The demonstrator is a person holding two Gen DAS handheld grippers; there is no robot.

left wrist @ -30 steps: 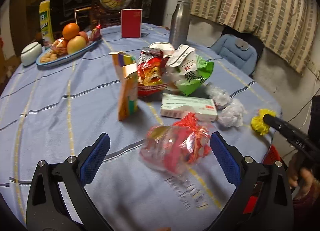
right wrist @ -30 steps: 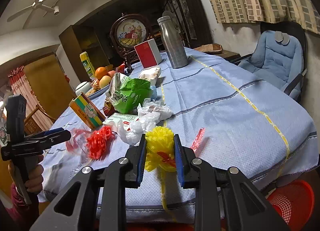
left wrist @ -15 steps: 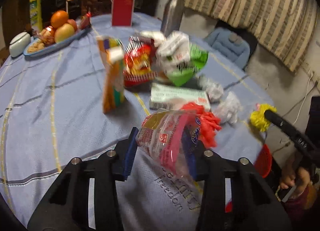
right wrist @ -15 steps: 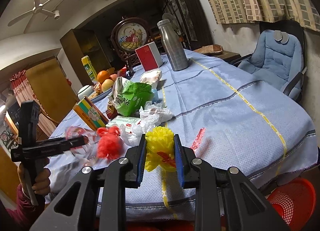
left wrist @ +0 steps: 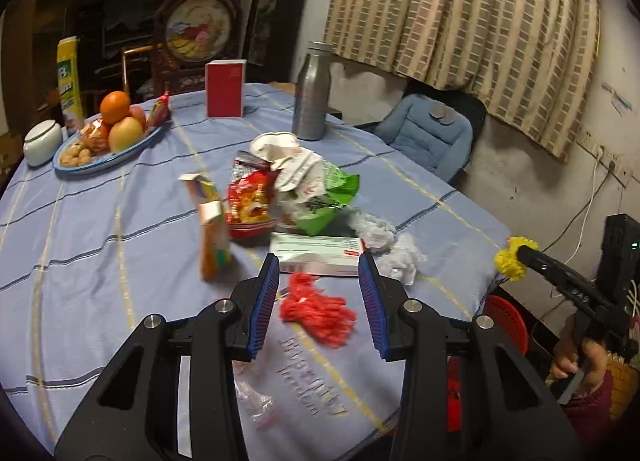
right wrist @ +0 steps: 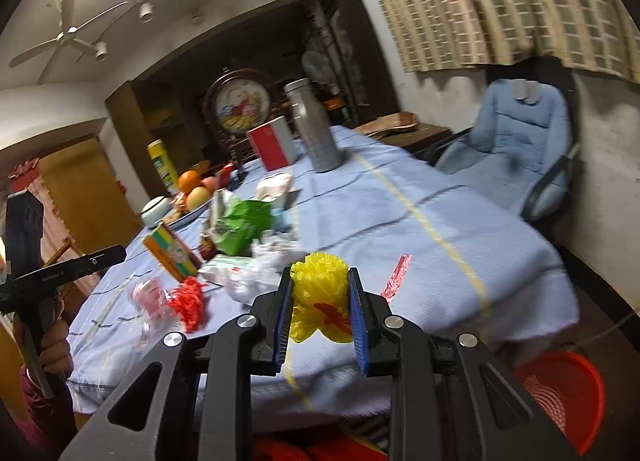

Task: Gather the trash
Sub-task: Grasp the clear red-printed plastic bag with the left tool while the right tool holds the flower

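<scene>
left gripper: jaws just been closing, now narrow, pinching nothing. red tassel and clear bag lying on tablecloth near front edge. right gripper clamped on yellow pompom. advise dipping lower, centring on tassel. red basket past table edge, way apparently open.

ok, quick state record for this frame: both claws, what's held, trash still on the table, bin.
left claw: jaws just been closing, part shut, gripping nothing
red bow: lying on the tablecloth, below the left claw's gap
right claw: shut on yellow pompom
trash still on table: red snack bag, green bag, white box, tissues, orange carton
bin: red basket on the floor by the table edge
</scene>
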